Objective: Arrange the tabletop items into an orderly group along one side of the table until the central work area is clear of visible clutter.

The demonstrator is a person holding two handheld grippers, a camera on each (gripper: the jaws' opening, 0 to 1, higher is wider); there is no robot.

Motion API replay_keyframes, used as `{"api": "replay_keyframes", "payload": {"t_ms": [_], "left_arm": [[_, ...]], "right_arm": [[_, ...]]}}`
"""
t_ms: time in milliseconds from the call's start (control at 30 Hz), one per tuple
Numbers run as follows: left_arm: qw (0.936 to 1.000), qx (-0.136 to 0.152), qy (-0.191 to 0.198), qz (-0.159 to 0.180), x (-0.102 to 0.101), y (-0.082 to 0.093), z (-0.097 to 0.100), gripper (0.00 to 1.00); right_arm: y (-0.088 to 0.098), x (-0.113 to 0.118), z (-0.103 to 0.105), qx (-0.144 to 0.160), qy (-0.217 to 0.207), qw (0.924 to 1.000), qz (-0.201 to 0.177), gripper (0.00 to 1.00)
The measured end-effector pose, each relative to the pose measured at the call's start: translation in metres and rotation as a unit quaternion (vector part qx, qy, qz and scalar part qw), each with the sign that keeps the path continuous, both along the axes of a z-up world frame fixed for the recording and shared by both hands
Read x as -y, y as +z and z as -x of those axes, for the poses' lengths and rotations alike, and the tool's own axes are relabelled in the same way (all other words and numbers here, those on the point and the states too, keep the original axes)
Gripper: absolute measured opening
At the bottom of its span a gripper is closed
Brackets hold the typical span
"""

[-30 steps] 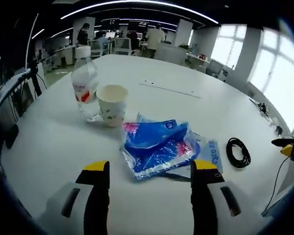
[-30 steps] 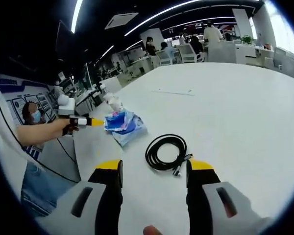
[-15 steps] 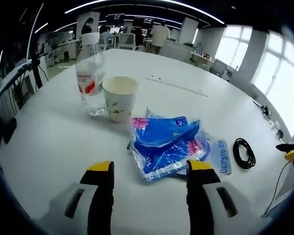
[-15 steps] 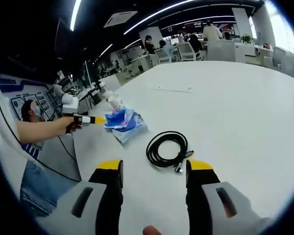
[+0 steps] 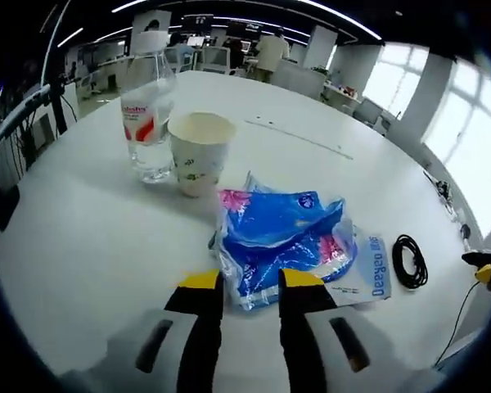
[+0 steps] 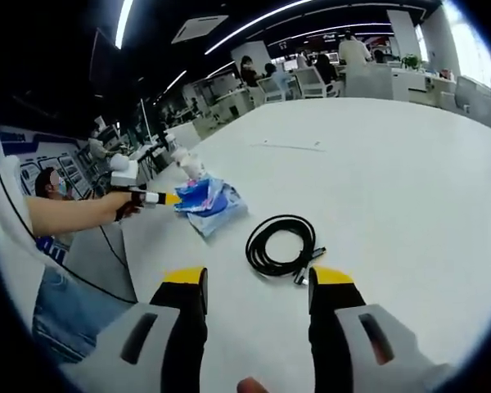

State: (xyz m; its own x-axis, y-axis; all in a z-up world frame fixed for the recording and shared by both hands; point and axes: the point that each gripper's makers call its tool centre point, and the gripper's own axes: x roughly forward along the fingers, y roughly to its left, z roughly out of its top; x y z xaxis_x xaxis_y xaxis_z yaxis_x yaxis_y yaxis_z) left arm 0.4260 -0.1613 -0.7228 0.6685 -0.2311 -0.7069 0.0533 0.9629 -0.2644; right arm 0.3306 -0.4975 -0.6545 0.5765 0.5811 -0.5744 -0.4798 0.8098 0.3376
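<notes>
Left hand-held gripper (image 5: 251, 282): low over the white table (image 5: 82, 237), its yellow-tipped jaws drawn close with a narrow gap, the near corner of the blue plastic packet (image 5: 278, 237) at their tips; whether the corner is actually pinched cannot be told. In the right gripper view it reaches in from the left, held level by an outstretched arm (image 6: 69, 214), its yellow tip at the packet's edge.

Right hand-held gripper (image 6: 252, 282): hovers above the table with jaws released and wide apart, nothing between them; a fingertip shows at the bottom edge of the right gripper view.

Blue plastic packet: crumpled, lying flat near the table's edge, partly over a flat white pack with blue lettering (image 5: 368, 266).

Paper cup (image 5: 200, 152): upright, just beyond the packet, close beside the bottle.

Water bottle (image 5: 147, 115): upright, clear, red and white label, white cap, left of the cup.

Black cable (image 6: 282, 246): coiled on the table just ahead of the right hand-held gripper's jaws, apart from the packet; in the left gripper view it lies to the right of the white pack.

Background: desks and people at the room's far end.
</notes>
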Motion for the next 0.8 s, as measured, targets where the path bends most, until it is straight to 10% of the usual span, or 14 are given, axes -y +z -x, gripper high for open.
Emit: {"api": "replay_keyframes", "payload": {"t_ms": [300, 800], "left_arm": [[1.0, 0.006, -0.001, 0.003, 0.003, 0.007, 0.0, 0.0], [0.992, 0.044, 0.028, 0.115, 0.045, 0.046, 0.004, 0.0]], "right_arm": [[-0.003, 0.002, -0.002, -0.003, -0.002, 1.0, 0.0, 0.47], [-0.007, -0.025, -0.024, -0.007, 0.027, 0.9996, -0.009, 0.44]]}}
